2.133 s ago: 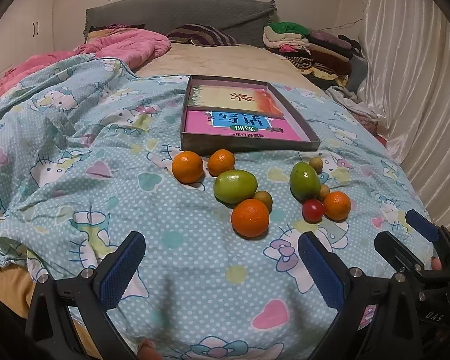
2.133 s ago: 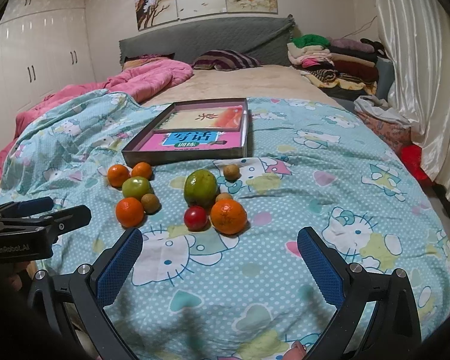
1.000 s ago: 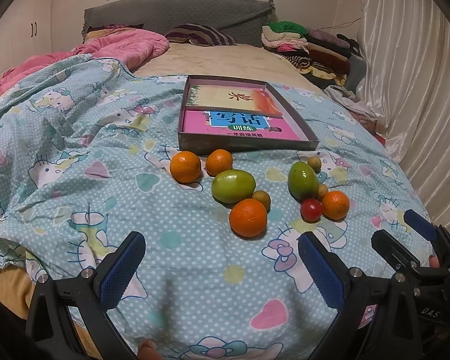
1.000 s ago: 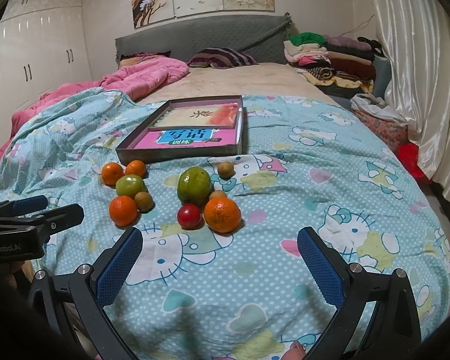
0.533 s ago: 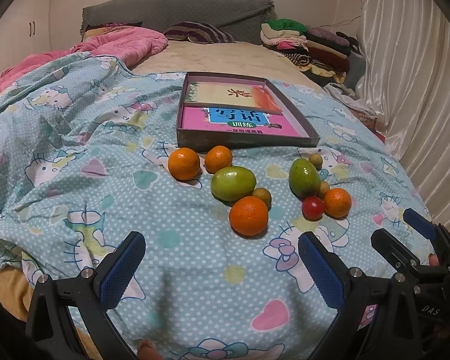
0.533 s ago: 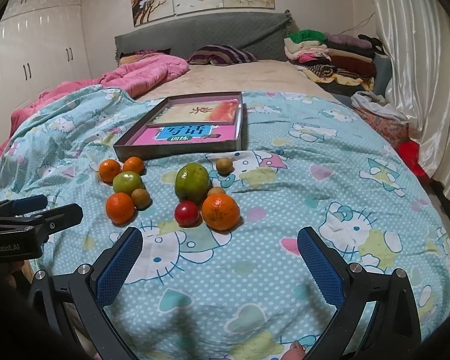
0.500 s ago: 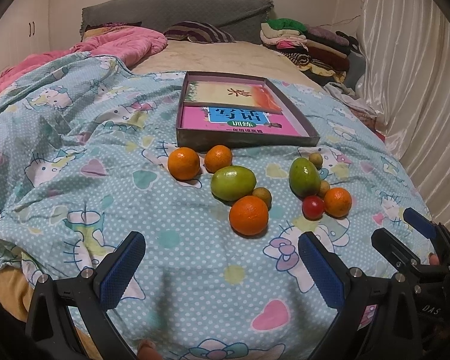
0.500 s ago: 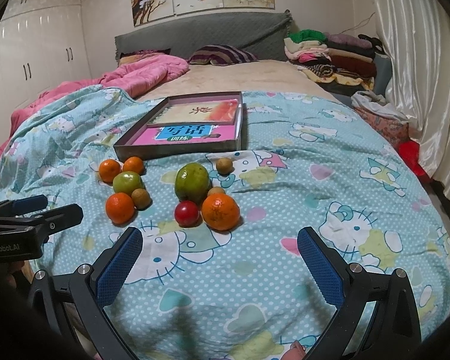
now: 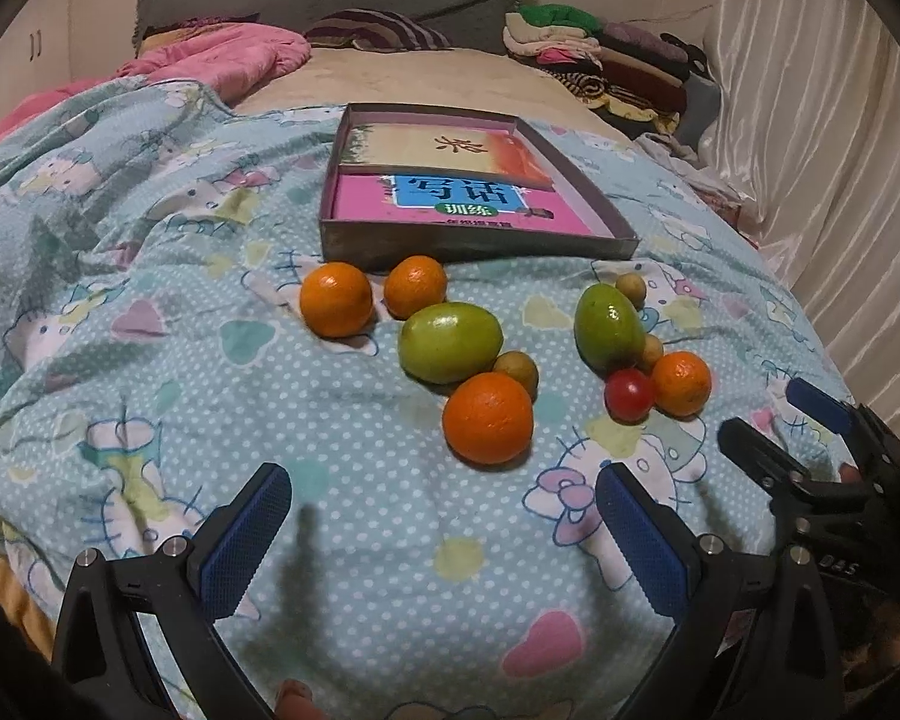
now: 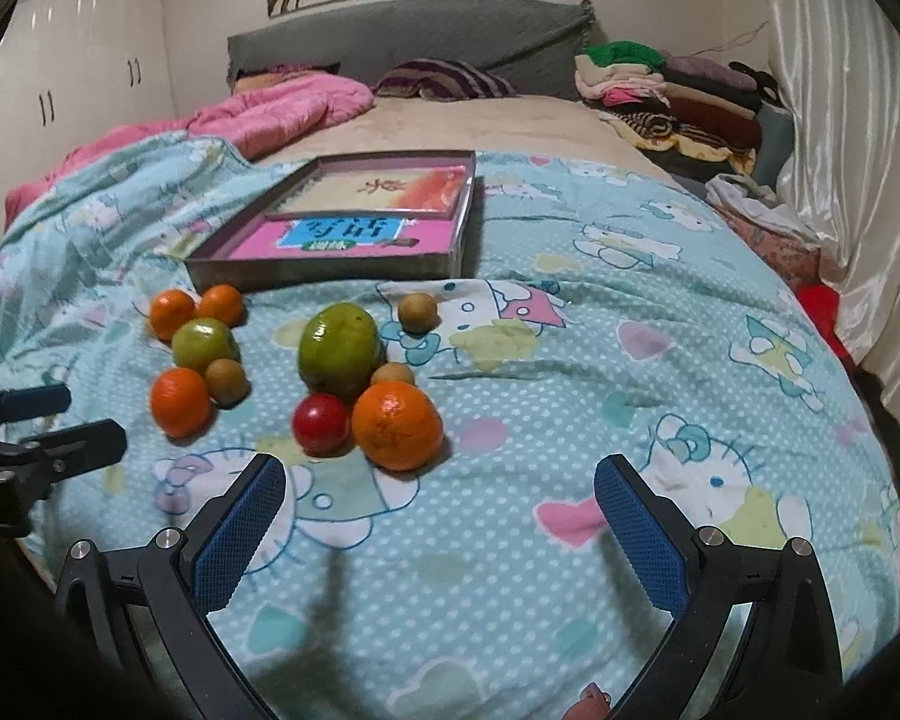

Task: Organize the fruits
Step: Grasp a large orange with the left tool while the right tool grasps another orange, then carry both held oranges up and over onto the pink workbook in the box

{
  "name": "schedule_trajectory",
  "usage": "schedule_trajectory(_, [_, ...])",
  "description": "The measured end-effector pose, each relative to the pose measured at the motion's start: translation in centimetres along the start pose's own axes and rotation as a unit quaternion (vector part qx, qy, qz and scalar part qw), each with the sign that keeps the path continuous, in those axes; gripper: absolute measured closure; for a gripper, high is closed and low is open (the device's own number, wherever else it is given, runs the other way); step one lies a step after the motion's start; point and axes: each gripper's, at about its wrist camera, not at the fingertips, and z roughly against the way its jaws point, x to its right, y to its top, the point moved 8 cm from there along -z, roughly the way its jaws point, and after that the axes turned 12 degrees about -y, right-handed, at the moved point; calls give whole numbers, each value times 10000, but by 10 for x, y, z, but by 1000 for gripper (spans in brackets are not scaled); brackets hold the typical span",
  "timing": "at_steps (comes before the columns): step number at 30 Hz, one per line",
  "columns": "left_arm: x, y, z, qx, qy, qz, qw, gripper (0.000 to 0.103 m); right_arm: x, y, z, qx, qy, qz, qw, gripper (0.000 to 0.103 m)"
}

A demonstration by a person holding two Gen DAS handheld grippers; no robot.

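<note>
Holding books: tray [image 9: 477, 240] | fruits [image 9: 450, 342] outside on quilt [image 9: 150, 360] | both jaws apart, empty

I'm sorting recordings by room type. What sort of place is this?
A bedroom, most likely. The fruit lies on a bed with a cartoon-print quilt, a grey headboard and pink duvet behind, folded clothes stacked beside, and white wardrobe doors along the wall.

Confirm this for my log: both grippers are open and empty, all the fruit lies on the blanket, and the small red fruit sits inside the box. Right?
Not quite. The small red fruit is not in the box; it lies on the blanket beside an orange, as the right wrist view shows. The left gripper and right gripper are open and empty.
</note>
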Motion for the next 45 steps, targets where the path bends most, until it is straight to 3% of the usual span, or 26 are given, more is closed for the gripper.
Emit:
schedule_trajectory(9, [9,5,-18,-178,-60,-139,9997,17,-4,7,-33,-145,73,134,9998,7])
schedule_trajectory(13, [10,7,-24,-241,-137,-143,9995,27,-10,9,-41,-195,200,223,9994,29])
schedule_trajectory(25, [10,11,-39,-341,-277,-41,9990,51,-27,4,-48,-371,871,309,9950,62])
schedule_trajectory(30, [6,11,-47,-360,-189,-8,9992,64,-29,3,-46,-352,980,322,9940,64])
schedule_trajectory(38, [3,12,-44,-420,-368,-44,9984,66,-10,6,-40,-324,891,-23,9955,64])
schedule_trajectory(45, [-4,25,-18,-143,-404,9,9991,67,9,29,-32,-83,773,-250,9967,64])
